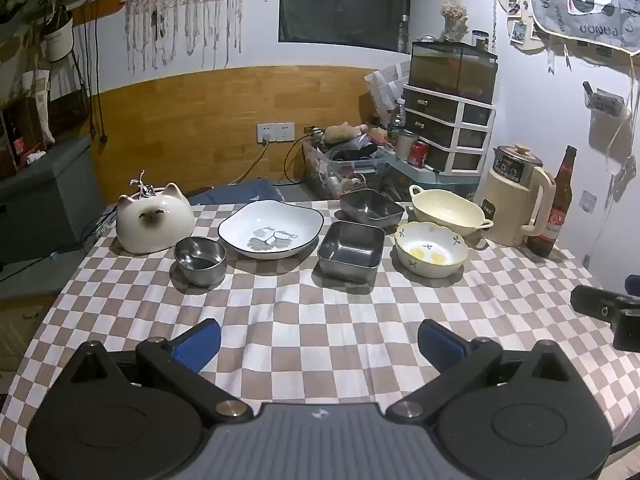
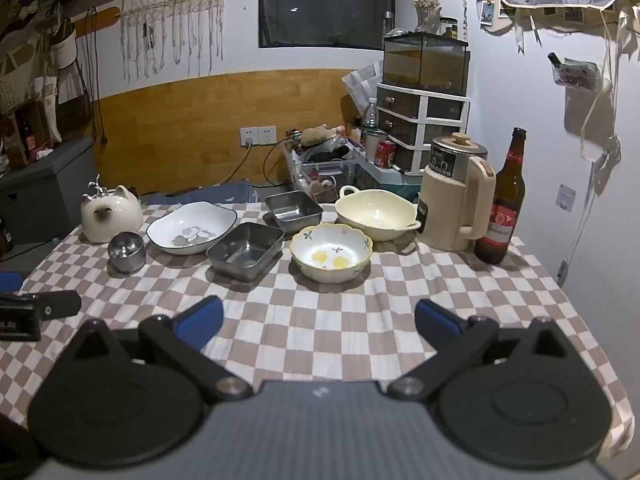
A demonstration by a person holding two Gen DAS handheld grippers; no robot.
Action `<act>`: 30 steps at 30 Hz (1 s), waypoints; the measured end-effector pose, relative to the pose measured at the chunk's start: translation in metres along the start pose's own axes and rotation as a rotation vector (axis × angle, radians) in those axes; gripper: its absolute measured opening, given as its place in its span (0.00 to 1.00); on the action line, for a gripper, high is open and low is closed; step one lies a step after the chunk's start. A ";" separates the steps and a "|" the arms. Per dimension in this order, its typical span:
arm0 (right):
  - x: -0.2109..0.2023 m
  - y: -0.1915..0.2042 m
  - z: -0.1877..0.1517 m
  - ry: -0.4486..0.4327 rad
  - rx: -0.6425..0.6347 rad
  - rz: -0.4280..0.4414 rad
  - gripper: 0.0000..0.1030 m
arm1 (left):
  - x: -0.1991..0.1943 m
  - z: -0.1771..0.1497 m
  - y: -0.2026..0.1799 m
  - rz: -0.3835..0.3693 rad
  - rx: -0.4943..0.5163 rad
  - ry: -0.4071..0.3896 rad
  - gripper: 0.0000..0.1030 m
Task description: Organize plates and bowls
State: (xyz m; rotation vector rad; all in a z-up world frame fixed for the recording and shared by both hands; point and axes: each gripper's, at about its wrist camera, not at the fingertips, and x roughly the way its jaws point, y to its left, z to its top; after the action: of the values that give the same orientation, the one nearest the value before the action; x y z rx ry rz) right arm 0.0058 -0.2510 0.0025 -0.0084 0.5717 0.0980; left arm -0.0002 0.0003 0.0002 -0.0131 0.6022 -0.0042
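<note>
Left wrist view:
- The counter (image 1: 320, 320) is draped in a soft, slightly creased cloth of brown and white checks.
- A row of dishes runs across the middle of the frame: a small round steel bowl (image 1: 200, 260) at left, shiny and straight-walled; a white glazed plate (image 1: 271, 229) with a dark rim and a leaf print, squarish with rounded corners; a square steel dish (image 1: 351, 257) of brushed metal; a scalloped ceramic bowl (image 1: 431, 249) with yellow blotches inside.
- Behind them, toward the upper right, stand a second square steel dish (image 1: 371, 208) and a cream two-handled bowl (image 1: 448, 209).
- A glossy cat-shaped ceramic pot (image 1: 154, 220) sits at middle left; a cream kettle (image 1: 516, 200) and a brown glass bottle (image 1: 558, 208) stand at right.
- The left hand-held gripper (image 1: 319, 340) fills the bottom of the frame, tilted down at the cloth, its blue-padded fingers (image 1: 198, 344) spread wide and grasping nothing.

Right wrist view:
- The same dishes lie across the middle: round steel bowl (image 2: 127, 252), white plate (image 2: 192, 227), square steel dish (image 2: 245, 250), scalloped bowl (image 2: 331, 253), rear steel dish (image 2: 293, 210), cream bowl (image 2: 376, 213).
- The right hand-held gripper (image 2: 319, 322) at the bottom also tilts down, released and empty, well short of the dishes.
</note>
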 end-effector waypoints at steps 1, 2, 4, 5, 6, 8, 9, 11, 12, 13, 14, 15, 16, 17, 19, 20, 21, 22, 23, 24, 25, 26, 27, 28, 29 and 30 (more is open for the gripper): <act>0.000 0.000 0.000 0.000 0.001 0.000 0.99 | 0.000 0.000 0.000 -0.001 -0.001 0.001 1.00; 0.000 0.000 0.000 0.004 0.001 0.001 0.99 | 0.000 0.000 0.000 -0.002 -0.001 0.001 1.00; 0.000 0.000 0.000 0.002 0.003 0.002 0.99 | 0.000 0.000 0.000 -0.001 -0.001 0.002 1.00; 0.000 0.000 0.000 0.001 0.005 0.003 0.99 | 0.000 0.000 0.000 0.000 0.000 0.002 1.00; 0.000 0.001 0.000 0.001 0.005 0.003 0.99 | 0.000 0.000 0.000 0.001 0.000 0.002 1.00; -0.001 0.001 -0.001 0.001 0.005 0.004 0.99 | 0.000 0.000 0.000 0.000 0.000 0.001 1.00; -0.001 0.001 -0.001 0.002 0.005 0.004 0.99 | 0.000 0.000 0.000 0.000 0.000 0.001 1.00; -0.001 0.001 -0.001 0.003 0.005 0.004 0.99 | 0.000 0.000 0.000 -0.001 -0.001 0.001 1.00; -0.001 0.001 -0.001 0.003 0.005 0.004 0.99 | 0.000 0.000 0.000 -0.002 -0.002 0.001 1.00; -0.001 0.001 -0.001 0.003 0.004 0.004 0.99 | 0.000 0.000 0.000 -0.003 -0.002 0.001 1.00; -0.001 0.001 -0.001 0.002 0.004 0.004 0.99 | 0.000 0.000 0.000 -0.004 -0.002 0.001 1.00; -0.001 0.001 -0.001 0.002 0.004 0.003 0.99 | 0.000 0.000 0.000 -0.004 -0.002 0.000 1.00; -0.001 0.001 -0.001 0.003 0.004 0.003 0.99 | 0.000 0.000 0.000 -0.005 -0.002 0.001 1.00; -0.001 0.001 -0.001 0.002 0.004 0.002 0.99 | 0.000 0.000 0.000 -0.004 -0.002 0.000 1.00; -0.001 0.001 -0.001 0.002 0.004 0.002 0.99 | 0.000 0.000 0.000 -0.004 -0.002 -0.002 1.00; -0.001 0.001 -0.001 0.002 0.003 0.001 0.99 | 0.000 0.000 0.000 -0.004 -0.002 -0.002 1.00; -0.001 0.001 -0.001 0.002 0.003 0.001 0.99 | 0.000 0.000 0.000 -0.004 -0.001 -0.003 1.00; -0.001 0.001 -0.001 0.002 0.003 0.001 0.99 | 0.000 0.000 -0.001 -0.004 0.000 -0.003 1.00; 0.000 0.000 -0.001 0.003 0.004 0.002 0.99 | 0.000 0.000 0.000 -0.005 -0.001 -0.002 1.00; 0.000 0.000 -0.001 0.003 0.004 0.002 0.99 | -0.002 0.001 -0.006 -0.005 -0.001 -0.002 1.00; 0.000 0.000 -0.001 0.003 0.004 0.002 0.99 | -0.002 0.001 -0.008 -0.005 0.000 -0.001 1.00; 0.000 0.000 -0.001 0.003 0.004 0.001 0.99 | -0.002 0.001 -0.007 -0.005 -0.001 -0.001 1.00; 0.000 0.000 -0.001 0.003 0.004 0.000 0.99 | -0.002 0.001 -0.006 -0.004 -0.002 -0.001 1.00; 0.000 0.000 -0.002 0.004 0.004 0.000 0.99 | -0.002 0.001 -0.008 -0.005 -0.003 0.000 1.00; 0.001 0.001 -0.001 0.005 0.004 0.000 0.99 | -0.002 0.001 -0.007 -0.005 -0.003 -0.001 1.00; 0.002 0.001 -0.001 0.005 0.003 0.000 0.99 | -0.002 0.001 -0.006 -0.004 -0.003 -0.001 1.00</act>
State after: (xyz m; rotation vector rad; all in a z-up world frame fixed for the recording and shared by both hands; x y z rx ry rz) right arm 0.0068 -0.2494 0.0012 -0.0058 0.5766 0.0973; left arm -0.0011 -0.0059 0.0021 -0.0174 0.6014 -0.0074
